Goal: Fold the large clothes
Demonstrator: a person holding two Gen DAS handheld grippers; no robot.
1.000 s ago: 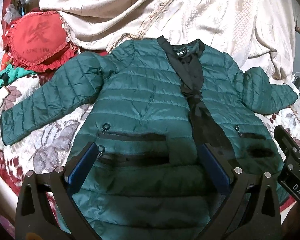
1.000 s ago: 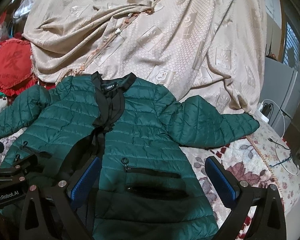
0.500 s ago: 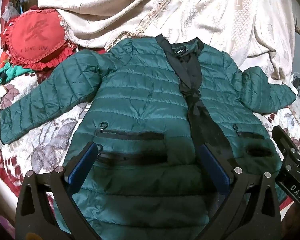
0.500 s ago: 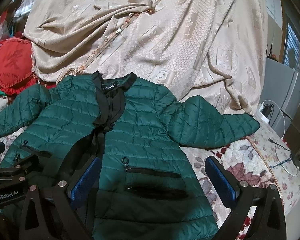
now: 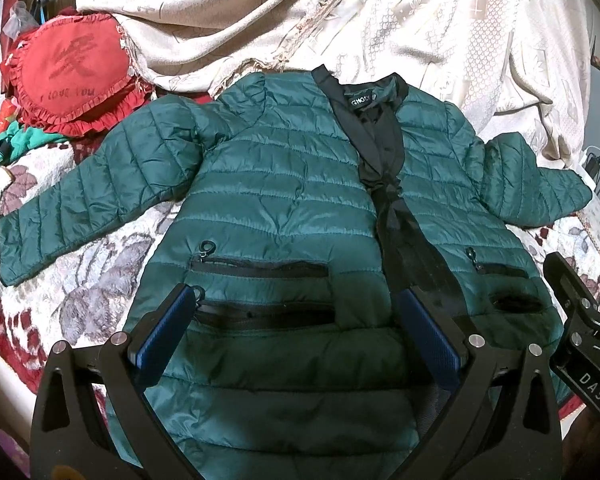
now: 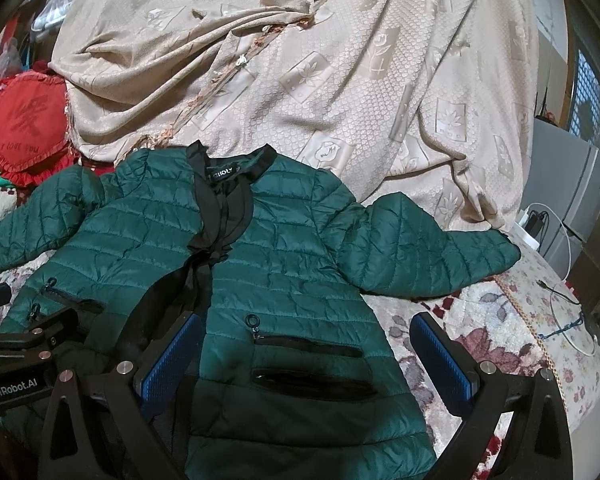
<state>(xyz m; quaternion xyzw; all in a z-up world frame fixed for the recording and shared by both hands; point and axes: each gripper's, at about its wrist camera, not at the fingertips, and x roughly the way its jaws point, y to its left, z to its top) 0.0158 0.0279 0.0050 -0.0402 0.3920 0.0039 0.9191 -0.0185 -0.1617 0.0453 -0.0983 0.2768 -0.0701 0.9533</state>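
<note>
A dark green quilted jacket (image 5: 284, 208) with black trim lies flat, front up, on a floral bedspread, both sleeves spread out. It also shows in the right wrist view (image 6: 284, 280). My left gripper (image 5: 296, 328) is open and empty above the jacket's lower left front, over the pocket zips. My right gripper (image 6: 308, 356) is open and empty above the lower right front, its right finger over the bedspread. The jacket's left sleeve (image 5: 80, 200) reaches far left; the right sleeve (image 6: 428, 256) reaches right.
A beige patterned cloth (image 6: 340, 80) is heaped behind the jacket. A red frilled cushion (image 5: 72, 80) lies at the far left. White cables (image 6: 564, 280) and a grey cabinet (image 6: 560, 184) stand at the right, past the bed edge.
Both grippers have drifted slightly, so the jacket sits a little higher in the left wrist view. Both stay open; the jacket has not moved.
</note>
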